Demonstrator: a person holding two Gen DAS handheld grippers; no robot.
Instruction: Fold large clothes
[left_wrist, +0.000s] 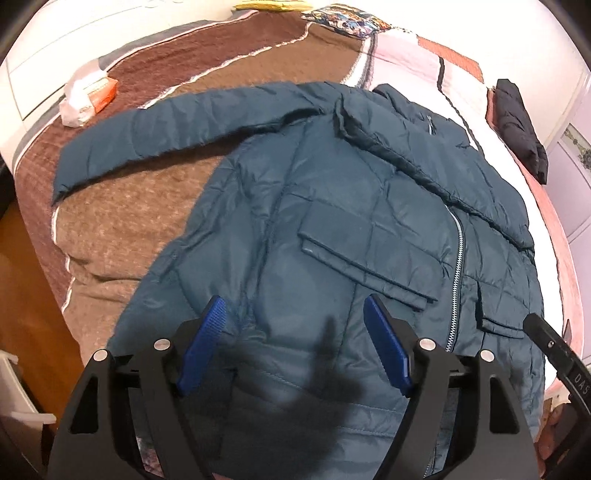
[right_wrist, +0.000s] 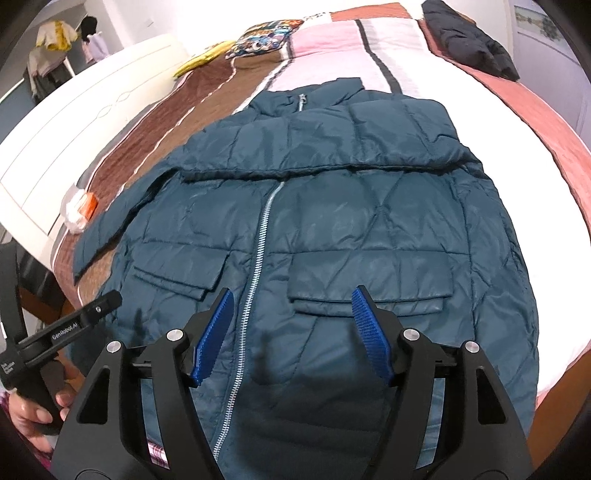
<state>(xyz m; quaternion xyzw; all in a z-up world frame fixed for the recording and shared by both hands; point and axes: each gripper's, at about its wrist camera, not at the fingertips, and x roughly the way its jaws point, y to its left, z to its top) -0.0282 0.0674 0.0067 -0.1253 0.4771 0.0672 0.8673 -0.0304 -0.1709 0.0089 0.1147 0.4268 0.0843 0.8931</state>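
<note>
A teal quilted jacket (left_wrist: 332, 184) lies front up on the bed, zipper (right_wrist: 258, 236) closed. One sleeve (left_wrist: 147, 136) stretches out flat to the left. The other sleeve (right_wrist: 332, 144) is folded across the chest. My left gripper (left_wrist: 294, 299) hovers open over the lower left part of the jacket, nothing between its blue pads. My right gripper (right_wrist: 292, 291) is open too, above the hem between the zipper and the right flap pocket (right_wrist: 369, 288). A hand (right_wrist: 33, 410) holds the left tool at the right wrist view's left edge.
A striped brown, pink and white blanket (left_wrist: 129, 221) covers the bed. A white and orange packet (left_wrist: 88, 96) lies beyond the outstretched sleeve. A black garment (left_wrist: 517, 122) sits at the far right edge. Patterned pillow (right_wrist: 262, 37) and white headboard (right_wrist: 74, 140) are behind. Wooden floor (left_wrist: 29, 277) shows left.
</note>
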